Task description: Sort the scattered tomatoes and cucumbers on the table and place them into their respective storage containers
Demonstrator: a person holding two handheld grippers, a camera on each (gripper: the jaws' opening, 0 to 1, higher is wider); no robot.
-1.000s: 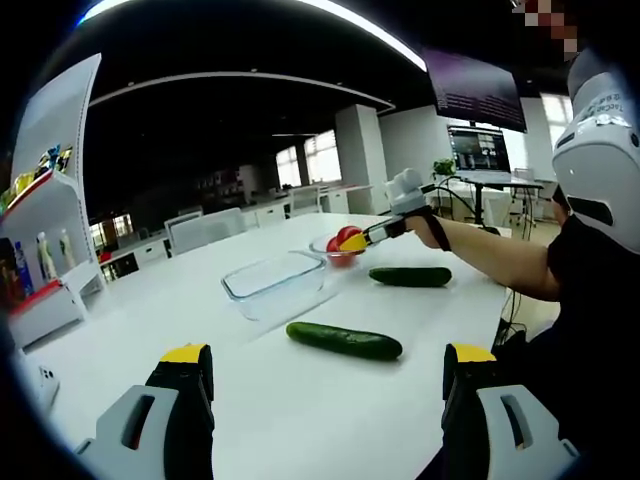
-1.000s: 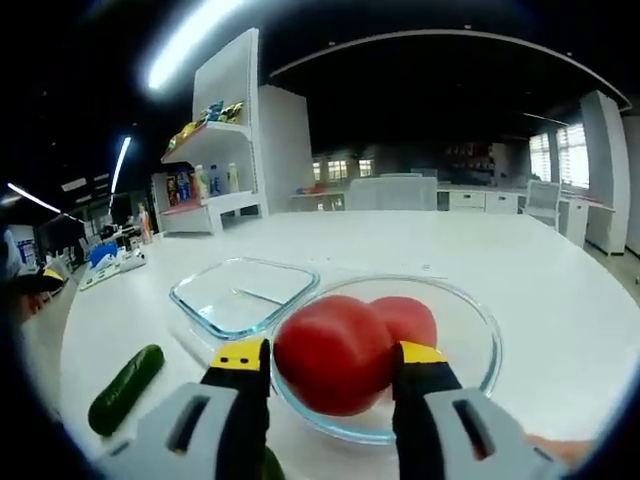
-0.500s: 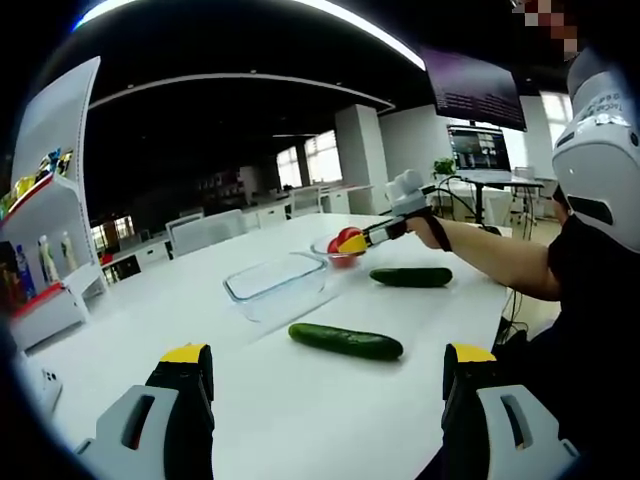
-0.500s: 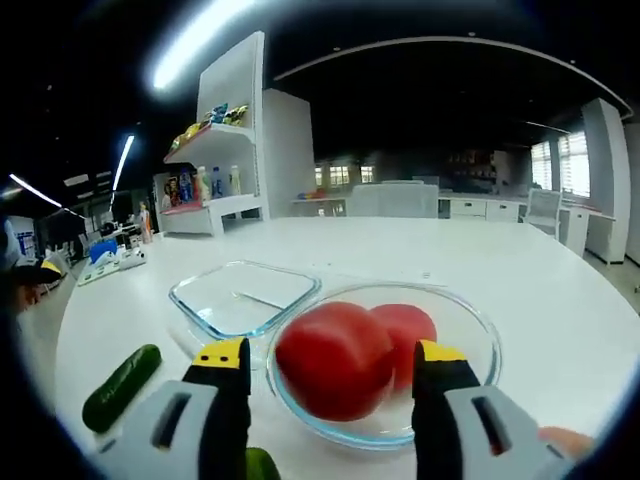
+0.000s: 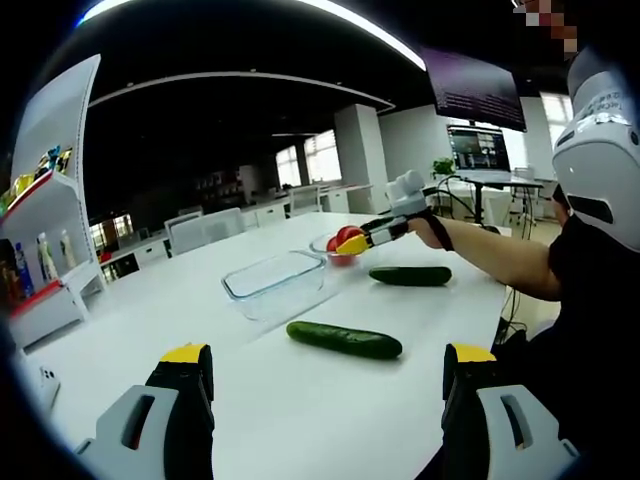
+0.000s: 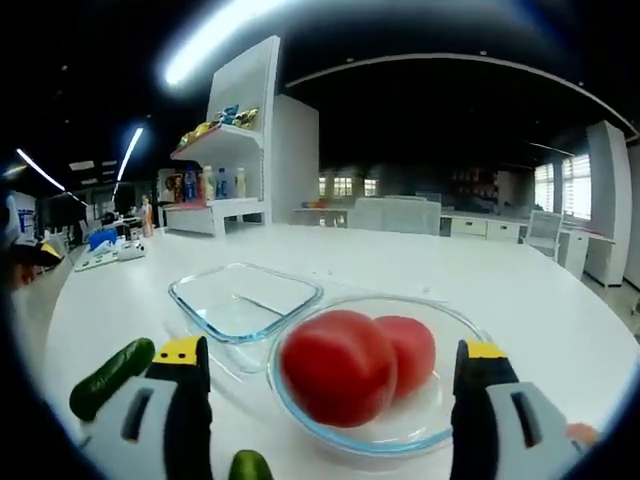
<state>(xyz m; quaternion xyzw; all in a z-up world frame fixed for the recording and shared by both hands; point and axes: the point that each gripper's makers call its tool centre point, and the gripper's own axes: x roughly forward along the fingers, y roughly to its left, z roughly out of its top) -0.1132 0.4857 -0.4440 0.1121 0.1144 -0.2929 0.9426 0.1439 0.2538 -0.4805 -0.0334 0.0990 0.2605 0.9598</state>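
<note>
White shelf unit (image 6: 238,140) at the back, stocked with bottles (image 6: 215,183) and bright packets (image 6: 225,113). Row of white chairs (image 5: 215,226) behind the table (image 5: 300,400). Lit monitor (image 5: 479,148) on a far desk (image 5: 495,182), potted plant (image 5: 444,166) beside it. Windows (image 5: 310,160) beyond.

Left gripper (image 5: 325,375): we see both jaws rising from the bottom of the left gripper view, grey bodies with yellow-and-black tips, spread wide and holding nothing.

Right gripper (image 6: 330,365): in the right gripper view its jaws stand at lower left and lower right, parted wide with nothing gripped between them. In the left gripper view we find it right of centre, small, yellow-tipped, jaw state too small to tell.

Right forearm (image 5: 490,262): bare, stretched from the right edge toward centre, with a dark strap at the wrist.

Torso (image 5: 595,330): dark clothing, right edge.
</note>
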